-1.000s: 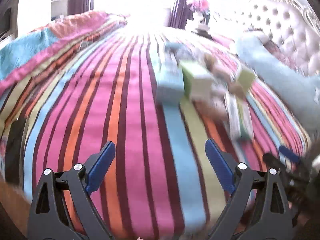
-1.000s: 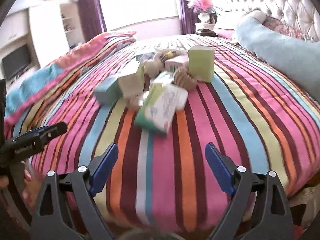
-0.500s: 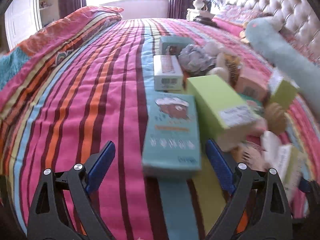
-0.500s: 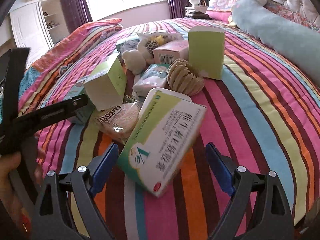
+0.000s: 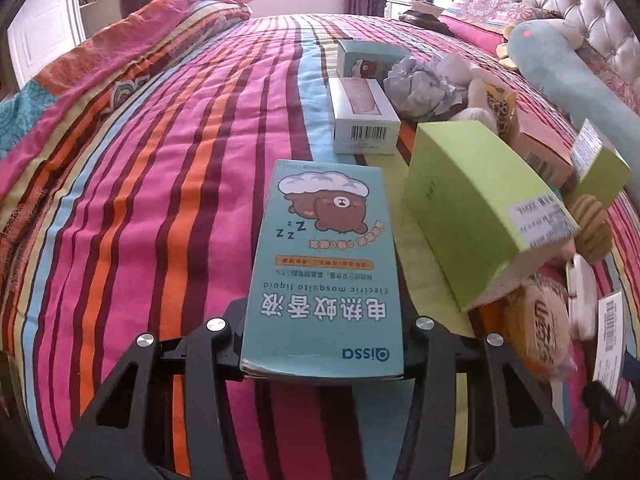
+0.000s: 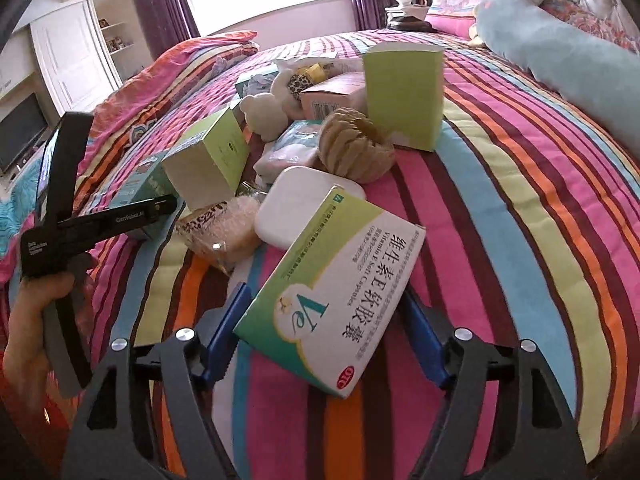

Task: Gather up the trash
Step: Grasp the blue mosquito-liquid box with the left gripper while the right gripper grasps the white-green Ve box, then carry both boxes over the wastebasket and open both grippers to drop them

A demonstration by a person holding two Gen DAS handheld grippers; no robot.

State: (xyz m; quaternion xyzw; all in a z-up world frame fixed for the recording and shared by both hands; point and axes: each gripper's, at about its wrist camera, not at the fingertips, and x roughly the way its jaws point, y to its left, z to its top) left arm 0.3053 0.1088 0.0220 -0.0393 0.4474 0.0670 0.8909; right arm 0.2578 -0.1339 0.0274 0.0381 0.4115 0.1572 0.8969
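While the left gripper (image 5: 322, 344) closes its jaws on the teal mosquito-liquid box (image 5: 326, 264), the pads are hidden behind the box's near end, so firm contact is hard to confirm. This flat box, printed with a sleeping bear, lies between the jaws on the striped bed (image 5: 160, 200). Closing too, the right gripper (image 6: 320, 340) has the green-and-white vitamin box (image 6: 336, 292) between its jaws; one blue pad sits against the box's left edge, the other is partly hidden behind it. Beyond the jaws lie two lime-green boxes (image 6: 404, 96), one white case (image 6: 296, 208) and one woven ring (image 6: 356, 148), with a blurred wrapper
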